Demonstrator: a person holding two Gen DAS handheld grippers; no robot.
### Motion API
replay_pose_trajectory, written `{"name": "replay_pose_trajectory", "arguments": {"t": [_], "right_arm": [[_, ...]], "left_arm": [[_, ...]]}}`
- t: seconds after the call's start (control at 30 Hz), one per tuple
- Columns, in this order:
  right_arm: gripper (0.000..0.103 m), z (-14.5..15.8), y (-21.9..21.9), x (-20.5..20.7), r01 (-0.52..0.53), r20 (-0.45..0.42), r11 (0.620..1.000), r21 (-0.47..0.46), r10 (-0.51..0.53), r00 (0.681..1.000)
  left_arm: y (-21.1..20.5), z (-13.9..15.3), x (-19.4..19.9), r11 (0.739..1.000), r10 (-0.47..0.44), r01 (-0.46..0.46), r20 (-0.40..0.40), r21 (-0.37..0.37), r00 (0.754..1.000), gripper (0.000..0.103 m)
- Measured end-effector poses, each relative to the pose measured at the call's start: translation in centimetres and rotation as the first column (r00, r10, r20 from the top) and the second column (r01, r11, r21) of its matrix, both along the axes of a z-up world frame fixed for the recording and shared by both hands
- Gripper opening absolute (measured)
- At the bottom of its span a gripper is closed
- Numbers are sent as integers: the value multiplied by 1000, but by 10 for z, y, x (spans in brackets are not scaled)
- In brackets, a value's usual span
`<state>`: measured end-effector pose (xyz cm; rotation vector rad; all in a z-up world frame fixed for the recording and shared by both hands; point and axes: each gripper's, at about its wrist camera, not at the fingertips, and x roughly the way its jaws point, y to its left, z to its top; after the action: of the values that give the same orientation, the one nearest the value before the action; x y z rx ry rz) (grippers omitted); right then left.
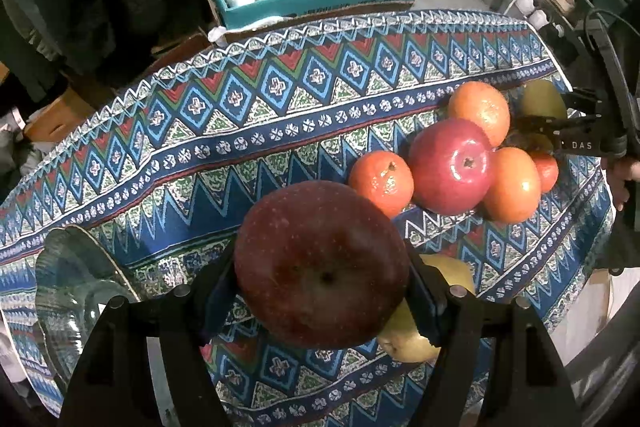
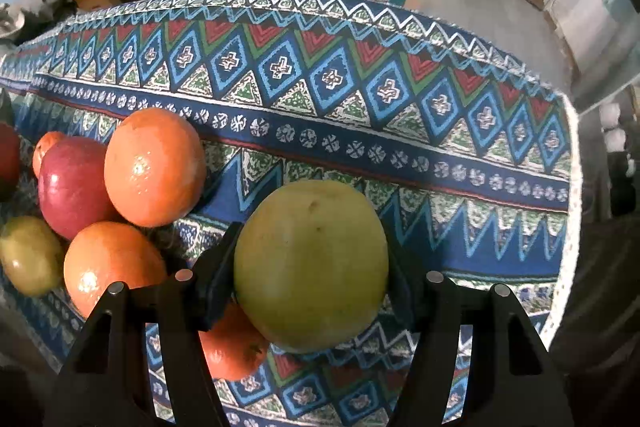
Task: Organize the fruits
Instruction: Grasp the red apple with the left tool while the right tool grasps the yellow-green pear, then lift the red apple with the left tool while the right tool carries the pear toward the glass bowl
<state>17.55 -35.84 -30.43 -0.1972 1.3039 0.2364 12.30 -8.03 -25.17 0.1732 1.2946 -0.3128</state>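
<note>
Left gripper (image 1: 322, 297) clamped on dark apple (image 1: 320, 263), raised over cloth (image 1: 240, 155). Glass bowl (image 1: 76, 291) near-left of that claw, closest to left hand. Right gripper (image 2: 310, 287) clamped on green fruit (image 2: 311, 265); pile (image 2: 154, 167) to its left.

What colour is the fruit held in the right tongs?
Yellow-green fruit, clearest in the right wrist view.

Fruit pile (image 1: 460, 163) right of glass bowl (image 1: 72, 291).

Woven patterned tablecloth (image 1: 248, 131), ribbed clear glass bowl (image 1: 68, 291), glossy red apple (image 1: 452, 167).
</note>
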Motion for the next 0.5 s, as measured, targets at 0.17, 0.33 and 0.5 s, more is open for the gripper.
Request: {"name": "replay_pose_trajectory", "arguments": {"t": [0.17,0.33,0.5], "right_arm": [[65,23,-4,-12,3,47,1000,-6,-3,999],[65,54,3,-23,-6,105,1000,18,4,995],[65,80,17,-29,-29,165,998,49,20,986]], "left_arm": [[1,13,-9,1000,-7,7,30,-1,1000,76],[3,28,-19,1000,-9,9,56,-13,998,76],[4,48,-29,1000,-14,16,104,-20,995,76]]}}
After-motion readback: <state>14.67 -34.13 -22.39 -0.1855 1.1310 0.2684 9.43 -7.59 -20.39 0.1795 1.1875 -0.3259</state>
